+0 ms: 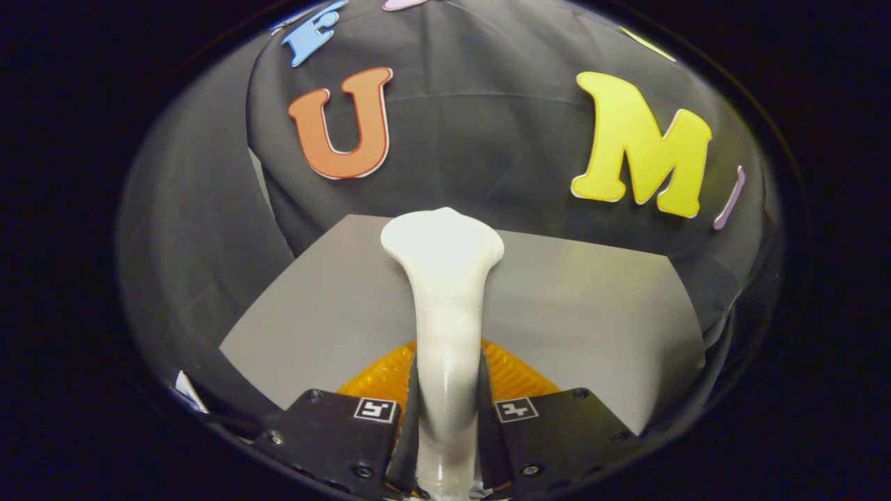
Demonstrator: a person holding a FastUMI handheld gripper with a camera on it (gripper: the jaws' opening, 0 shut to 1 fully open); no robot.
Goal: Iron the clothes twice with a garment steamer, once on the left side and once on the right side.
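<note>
A white garment steamer [445, 306] rises from between my fingers, its slim handle widening to a flat head at the far end. My gripper [447, 410] is shut on the handle, one finger pressed on each side. The steamer's head stands over a grey tabletop [585, 313], short of the dark cloth wall behind. No garment can be made out.
The grey tabletop ends at the black cloth wall [487, 125] at the back and at dark cloth on the left [188, 243]. A small white scrap [188, 391] lies at the table's near left corner.
</note>
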